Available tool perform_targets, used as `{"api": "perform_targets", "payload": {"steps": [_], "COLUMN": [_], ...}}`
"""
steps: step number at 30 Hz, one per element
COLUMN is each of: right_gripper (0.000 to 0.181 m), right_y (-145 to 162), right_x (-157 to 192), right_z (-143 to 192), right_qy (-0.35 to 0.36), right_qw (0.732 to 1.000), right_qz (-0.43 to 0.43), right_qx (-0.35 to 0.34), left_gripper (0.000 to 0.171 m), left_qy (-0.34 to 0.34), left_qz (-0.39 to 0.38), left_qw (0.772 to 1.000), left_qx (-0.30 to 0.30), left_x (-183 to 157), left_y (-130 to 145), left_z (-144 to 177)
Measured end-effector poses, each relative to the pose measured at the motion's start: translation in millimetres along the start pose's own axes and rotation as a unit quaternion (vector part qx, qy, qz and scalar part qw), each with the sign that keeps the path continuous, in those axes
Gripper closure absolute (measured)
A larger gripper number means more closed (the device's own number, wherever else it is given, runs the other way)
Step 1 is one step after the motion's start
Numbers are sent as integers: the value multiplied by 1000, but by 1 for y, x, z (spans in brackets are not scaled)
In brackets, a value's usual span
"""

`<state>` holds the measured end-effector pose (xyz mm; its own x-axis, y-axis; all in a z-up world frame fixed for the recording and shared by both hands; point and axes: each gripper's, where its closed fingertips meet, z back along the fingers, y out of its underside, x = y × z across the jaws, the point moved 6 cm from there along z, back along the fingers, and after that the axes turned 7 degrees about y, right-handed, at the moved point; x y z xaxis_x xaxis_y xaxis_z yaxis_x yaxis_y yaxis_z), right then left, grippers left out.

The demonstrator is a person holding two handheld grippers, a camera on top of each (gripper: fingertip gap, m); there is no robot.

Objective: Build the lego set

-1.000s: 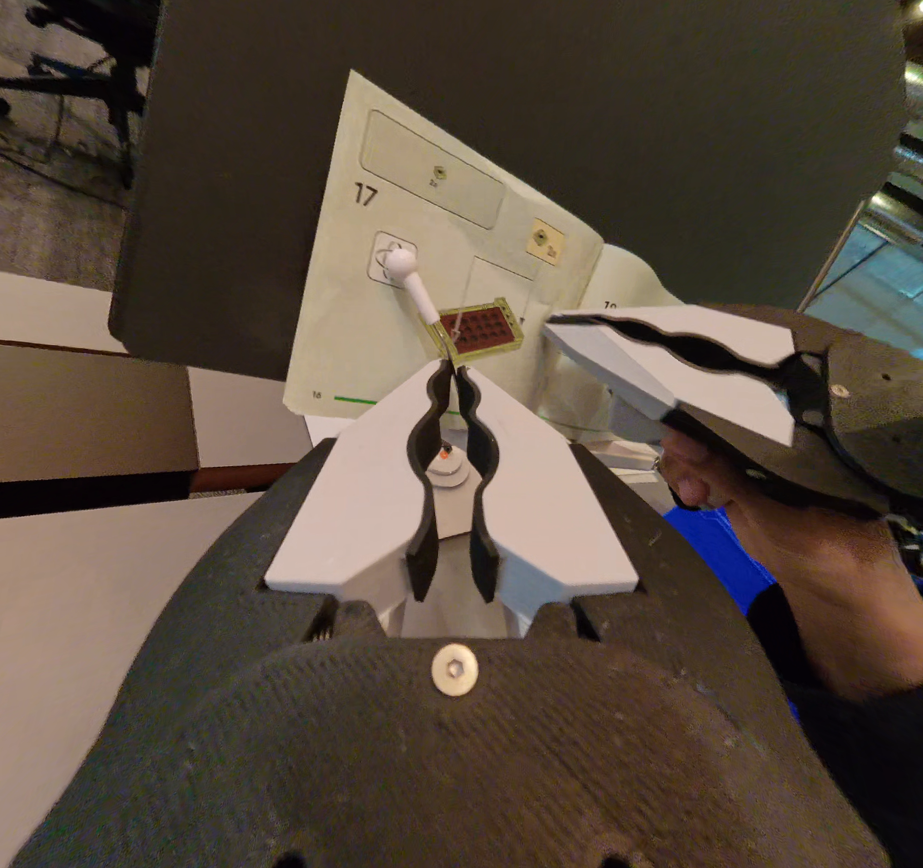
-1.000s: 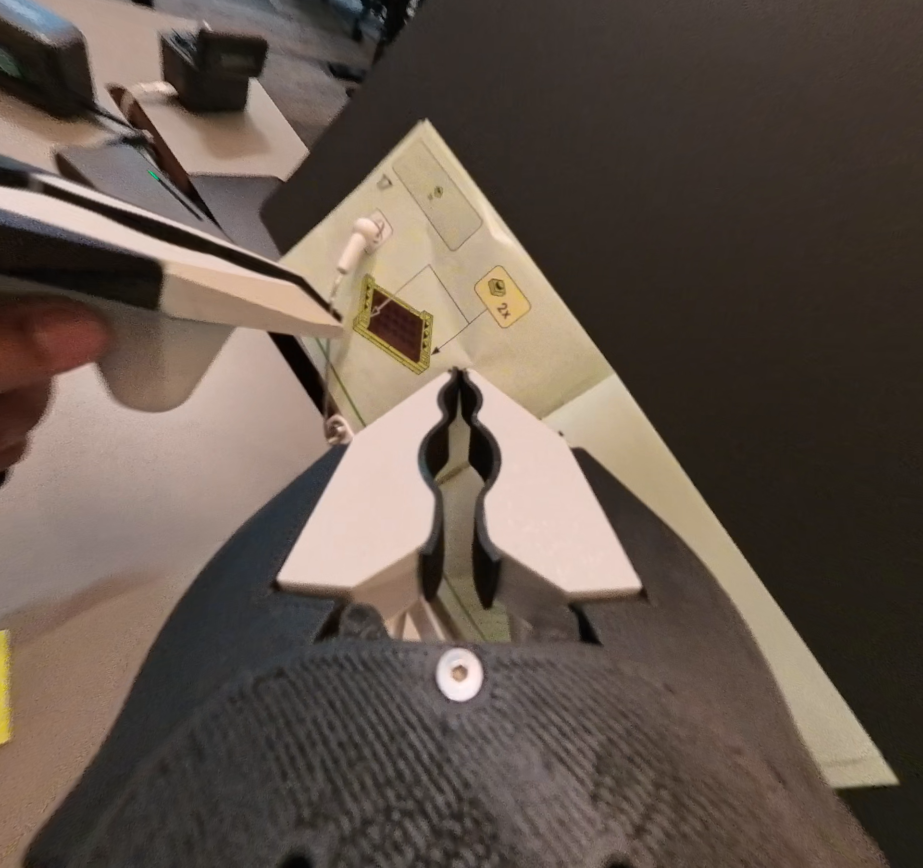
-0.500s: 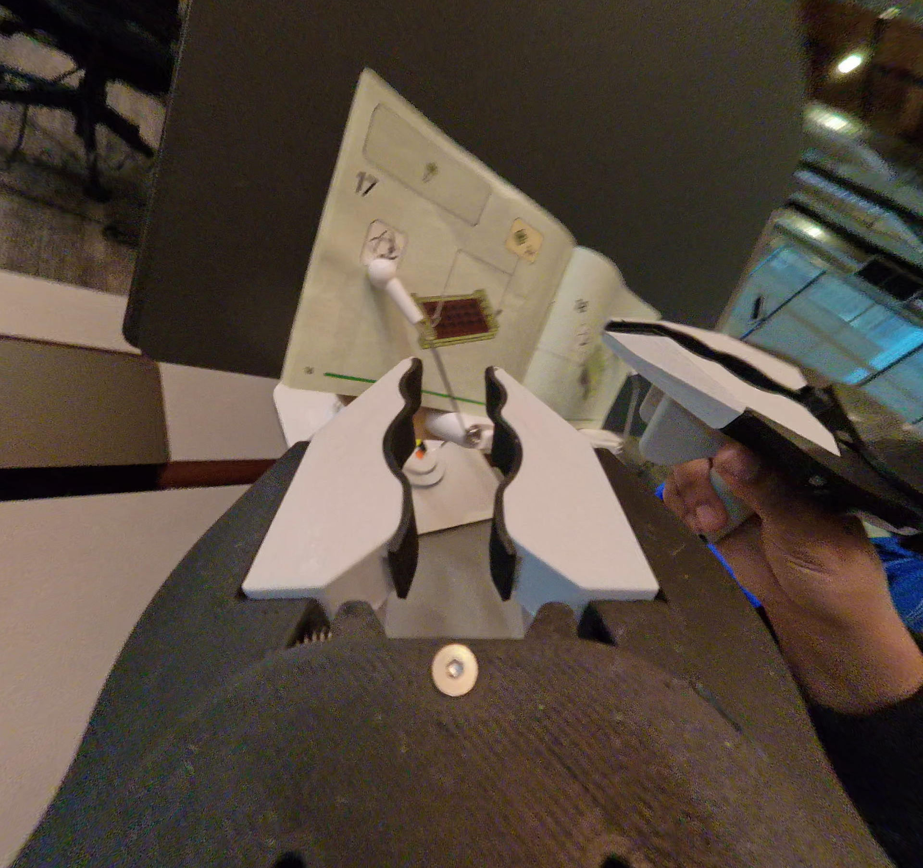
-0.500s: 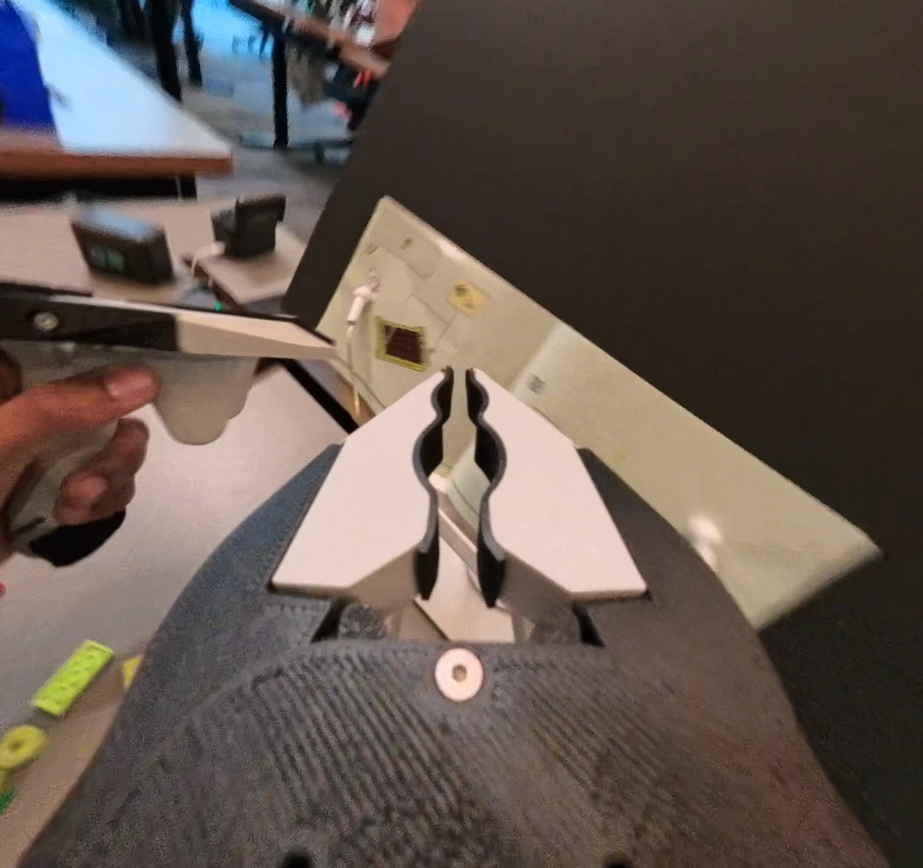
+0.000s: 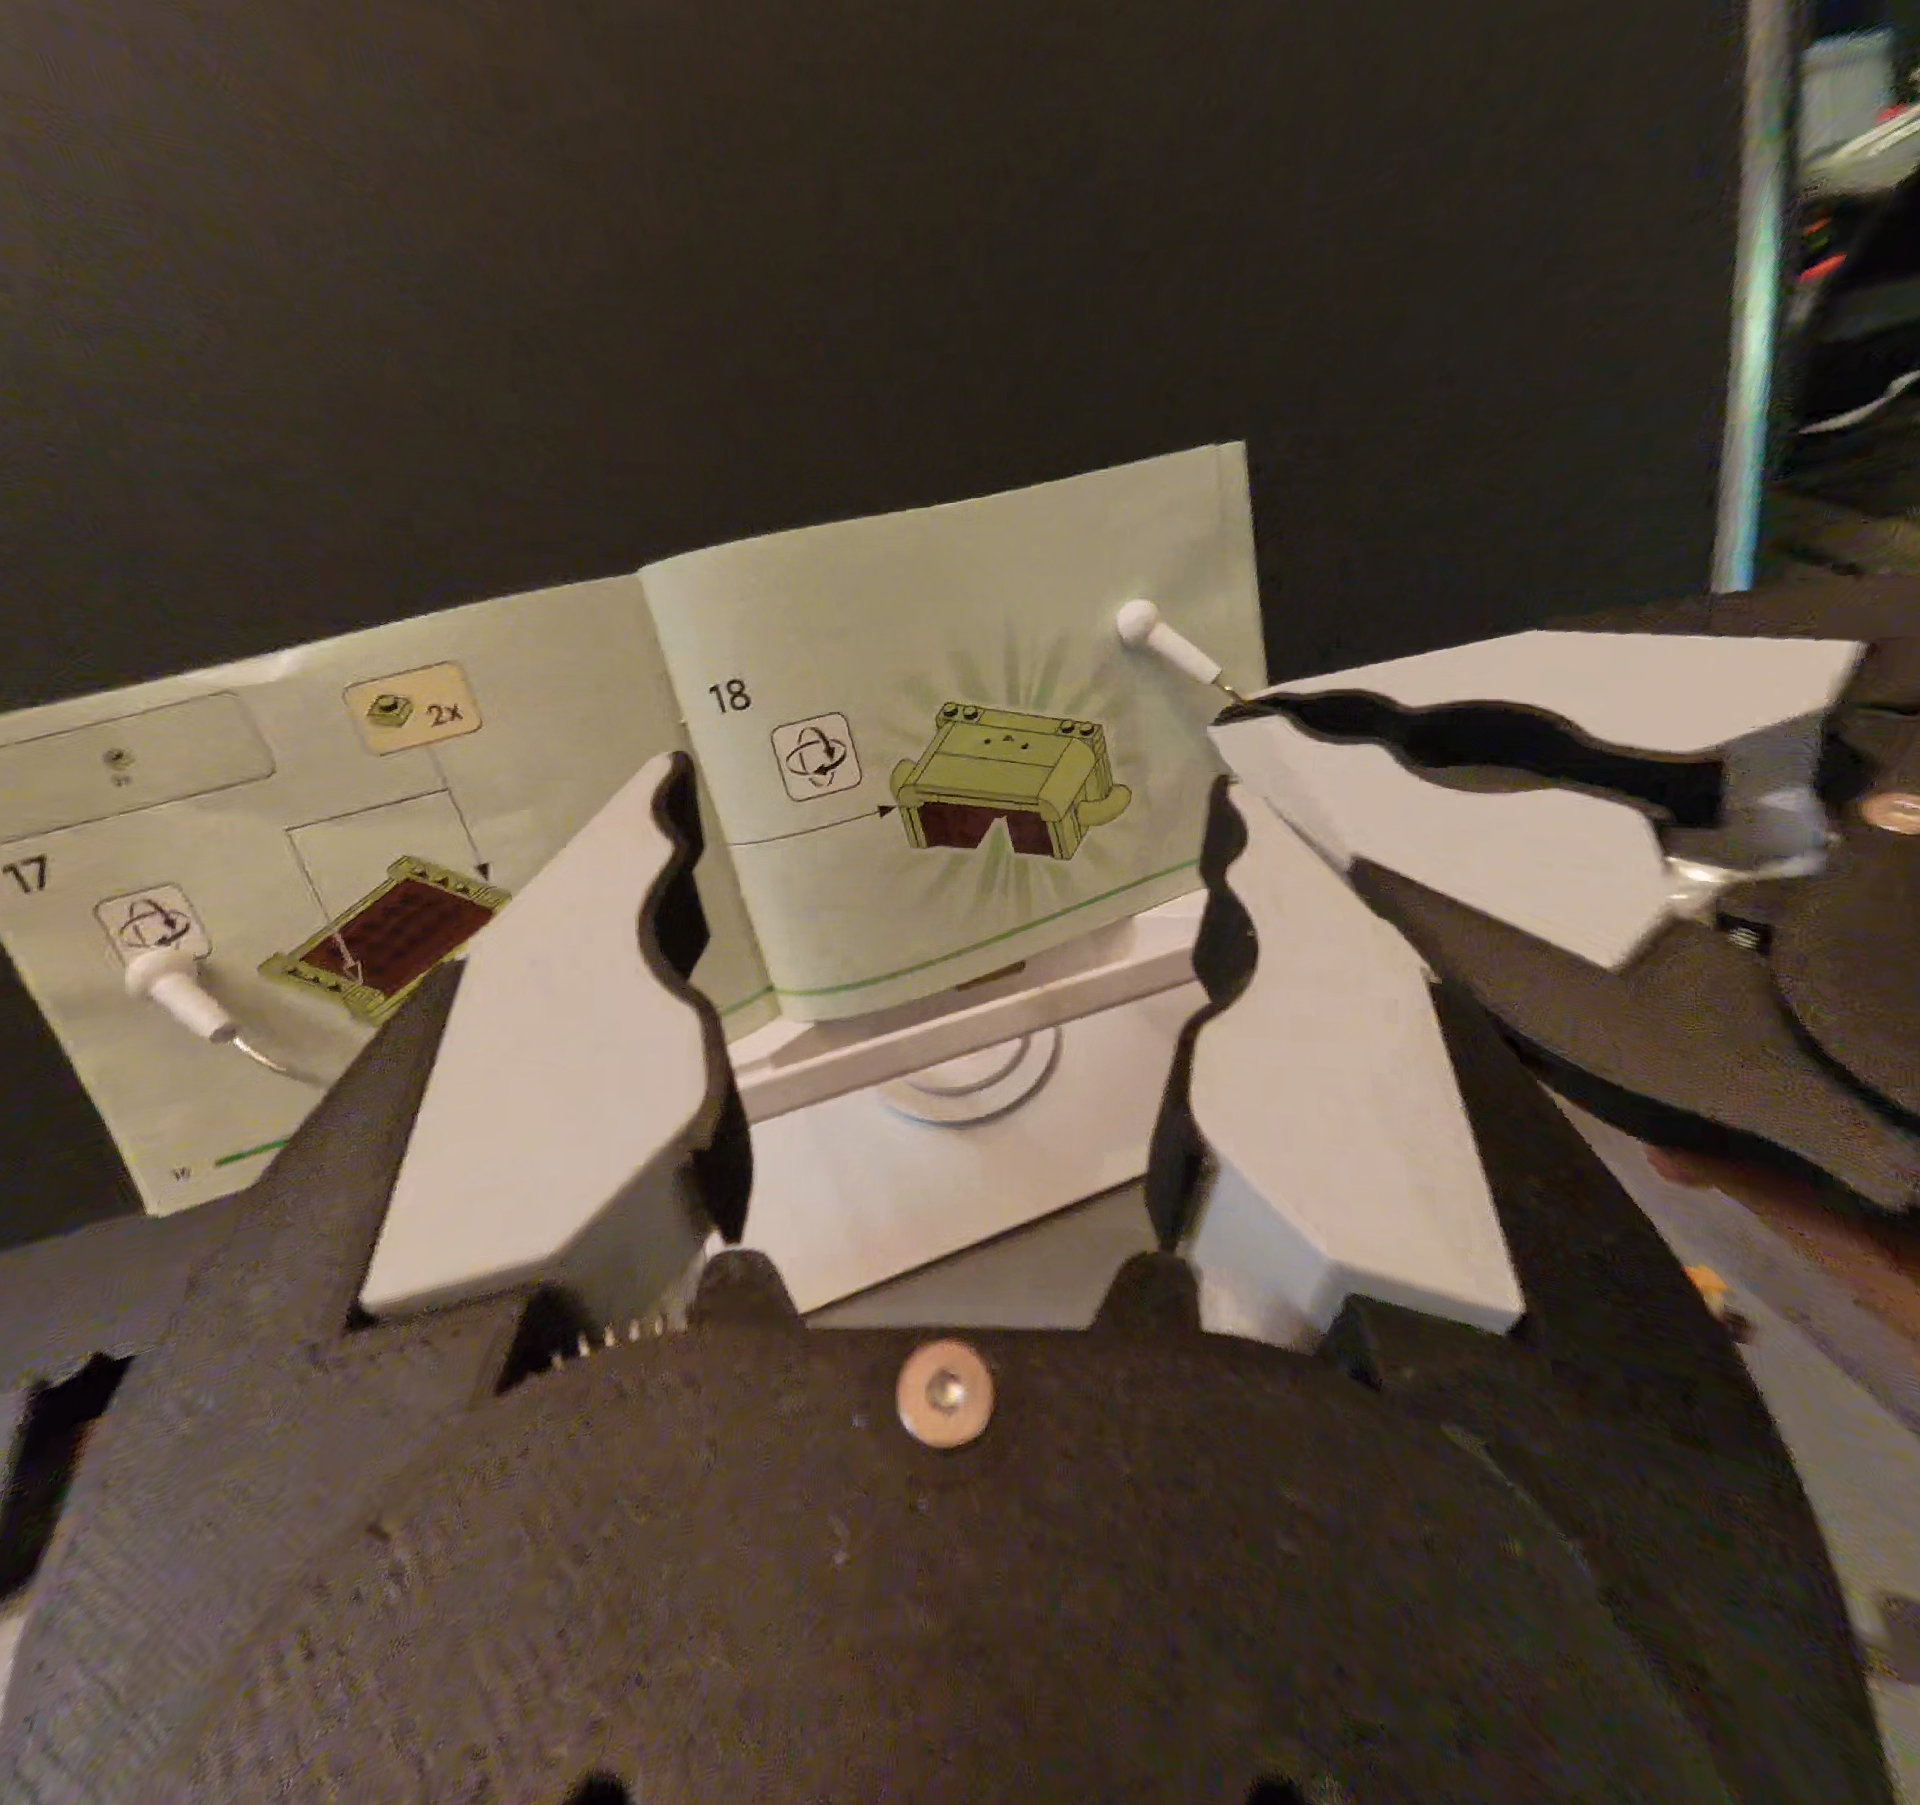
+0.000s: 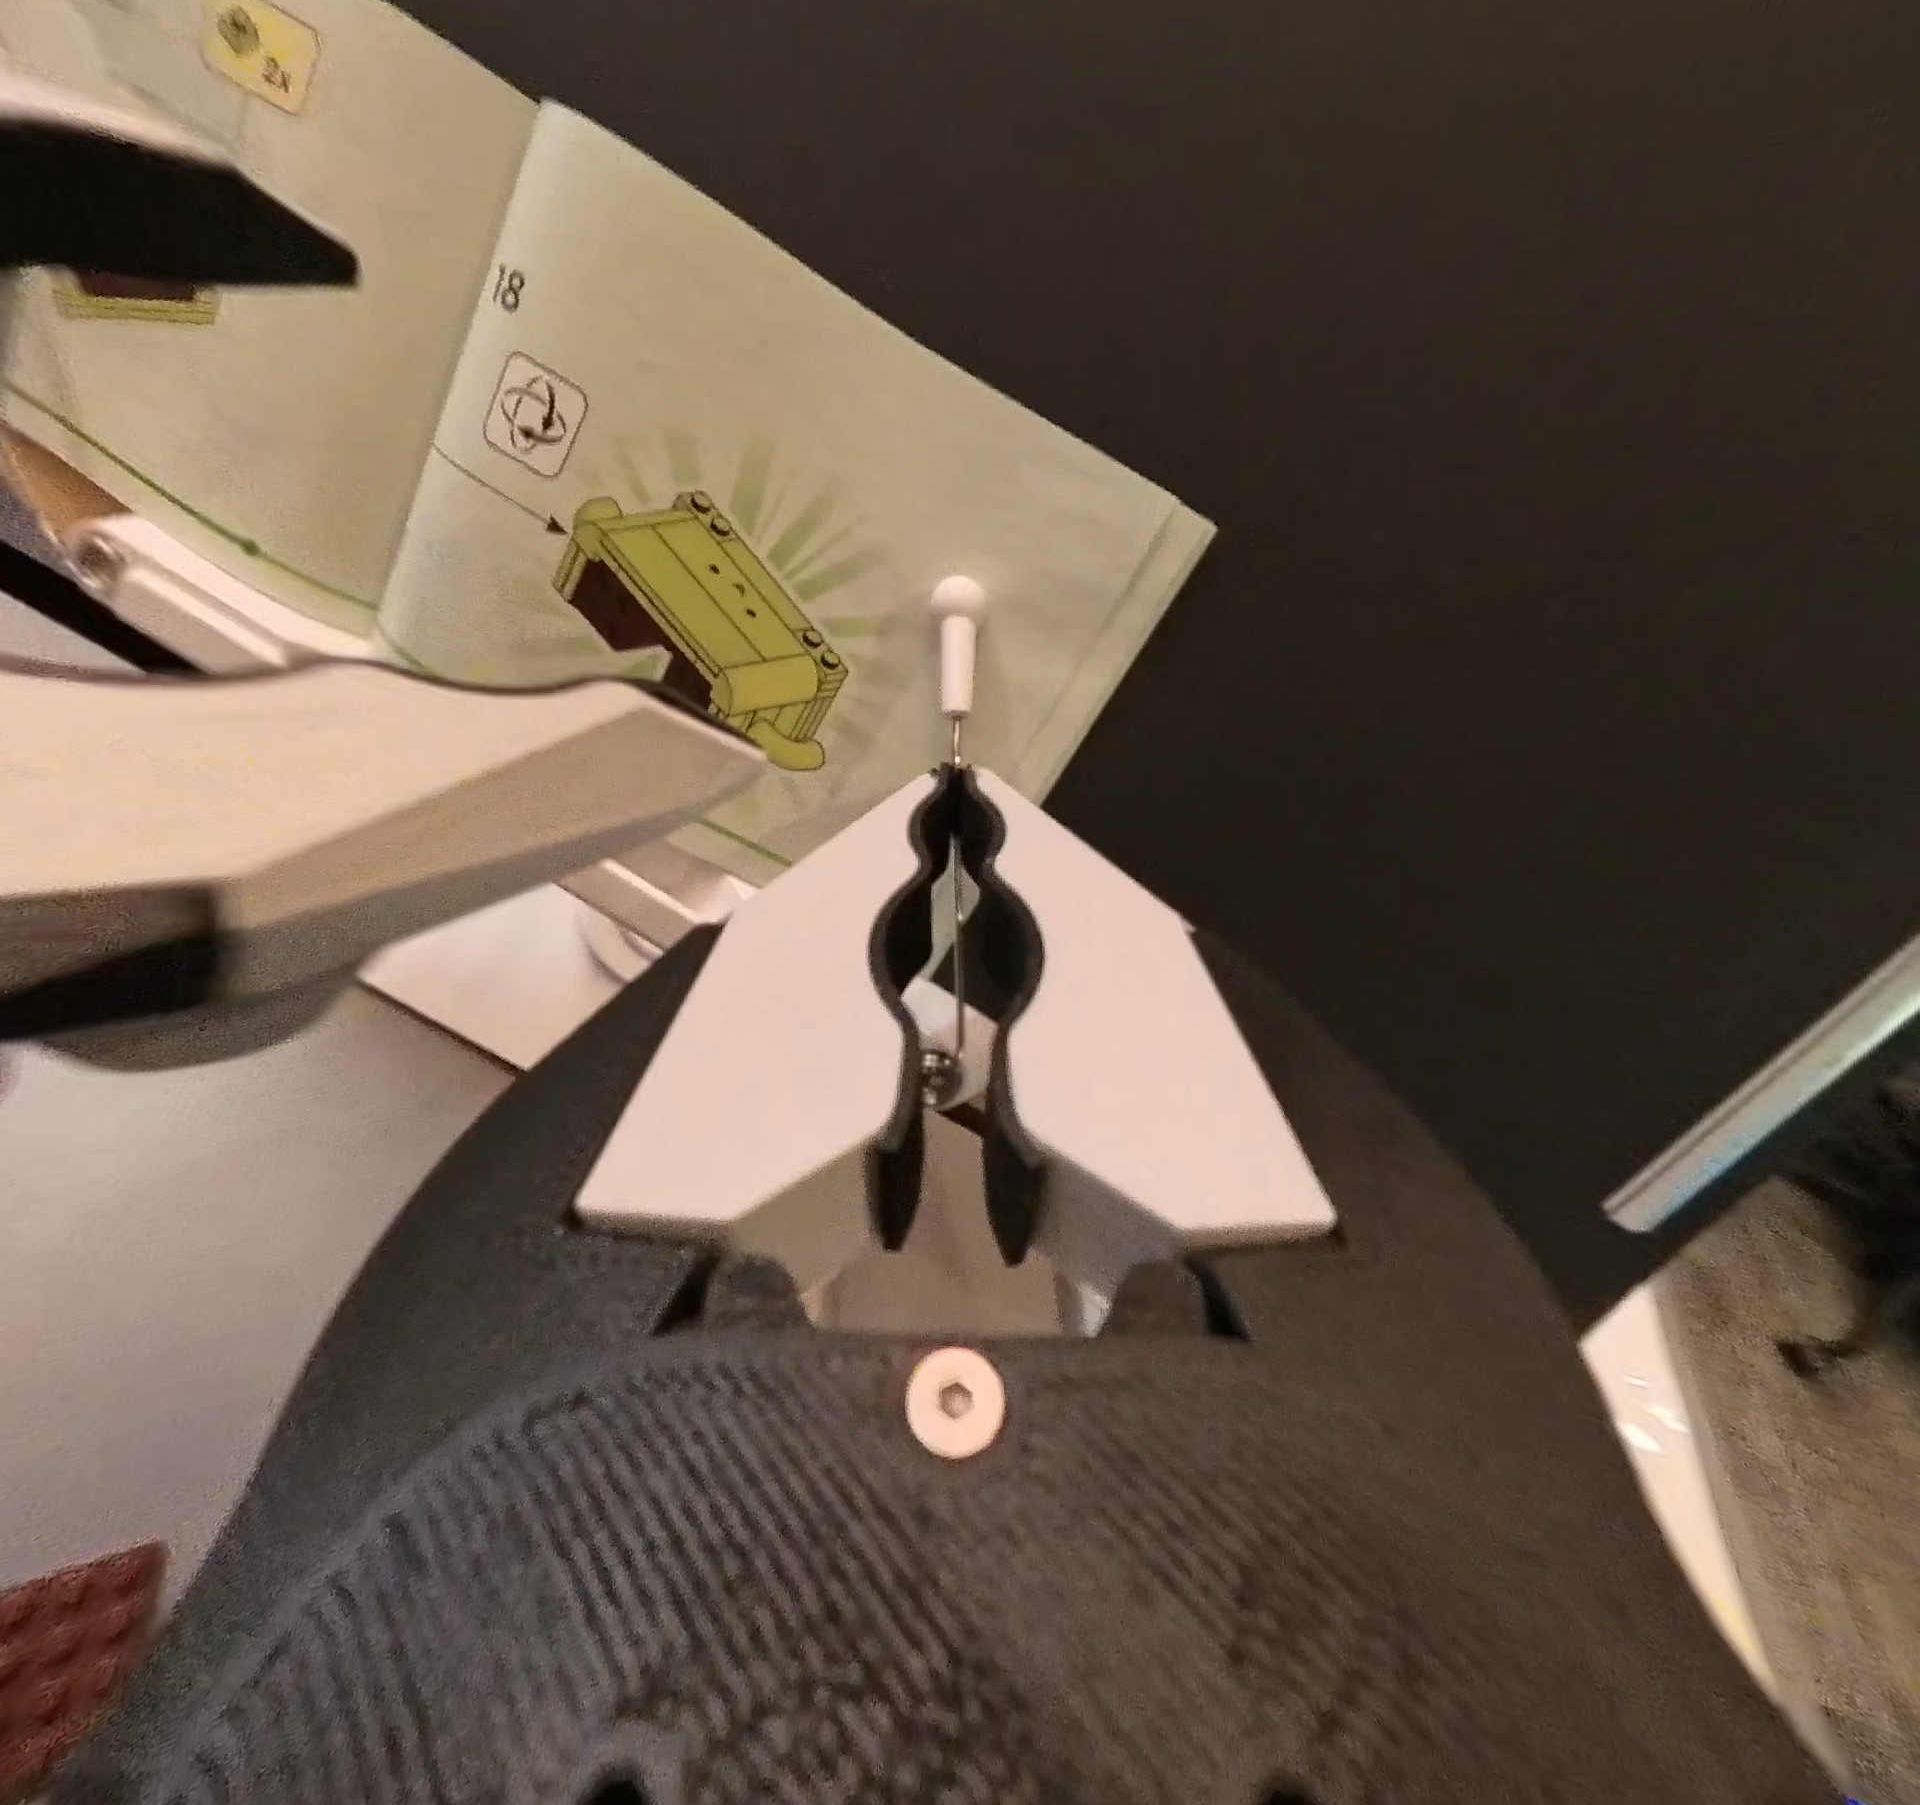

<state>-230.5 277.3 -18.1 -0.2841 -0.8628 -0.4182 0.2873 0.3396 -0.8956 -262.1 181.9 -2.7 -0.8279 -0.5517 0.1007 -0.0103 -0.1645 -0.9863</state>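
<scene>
The open instruction booklet (image 5: pixel 966 654) stands on a white book stand (image 5: pixel 935 1163). Two white-tipped wire page clips rest on it: one on the left page (image 5: pixel 171 981), one on the right page (image 5: pixel 1153 638). My left gripper (image 5: pixel 948 784) is wide open and empty in front of the right page. My right gripper (image 6: pixel 951 773) is shut on the wire of the right page clip (image 6: pixel 956 649), just below its white tip. It also shows in the left wrist view (image 5: pixel 1231 716), and the left gripper shows in the right wrist view (image 6: pixel 558 508).
A black board (image 5: pixel 935 197) stands upright right behind the booklet. A dark red studded plate (image 6: pixel 62 1651) lies on the pale table at the lower left of the right wrist view. A light-edged surface (image 6: pixel 1766 1132) shows at the right.
My left gripper let go of the left page clip and opened wide, swinging toward the right page. My right gripper moved in and shut on the right page clip's wire.
</scene>
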Motion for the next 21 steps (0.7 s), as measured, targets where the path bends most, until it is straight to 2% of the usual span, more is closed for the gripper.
{"api": "perform_targets", "payload": {"steps": [5, 7, 8, 15, 19, 21], "right_gripper": [181, 181, 181, 181, 181, 181], "right_y": [4, 6, 7, 7, 7, 7], "right_x": [-11, -16, -16, -18, -16, -15], "right_z": [4, 6, 6, 3, 4, 5], "right_qy": [-19, -30, -39, -57, -53, -52], "right_qw": [995, 990, 988, 989, 990, 990], "right_qz": [-96, -125, -137, -124, -112, -113], "right_qx": [-33, -50, -58, -64, -69, -72], "left_gripper": [70, 71, 66, 77, 93, 94], "left_qy": [-56, -75, -78, -78, -75, -65], "left_qz": [-4, -26, -34, -8, 8, 12], "left_qw": [997, 995, 995, 996, 997, 997], "left_qx": [49, 56, 58, 44, 35, 33], "left_x": [4, 5, 5, 10, 15, 16], "left_y": [11, 12, 13, 11, 10, 10], "left_z": [-30, -36, -37, -36, -31, -29]}}
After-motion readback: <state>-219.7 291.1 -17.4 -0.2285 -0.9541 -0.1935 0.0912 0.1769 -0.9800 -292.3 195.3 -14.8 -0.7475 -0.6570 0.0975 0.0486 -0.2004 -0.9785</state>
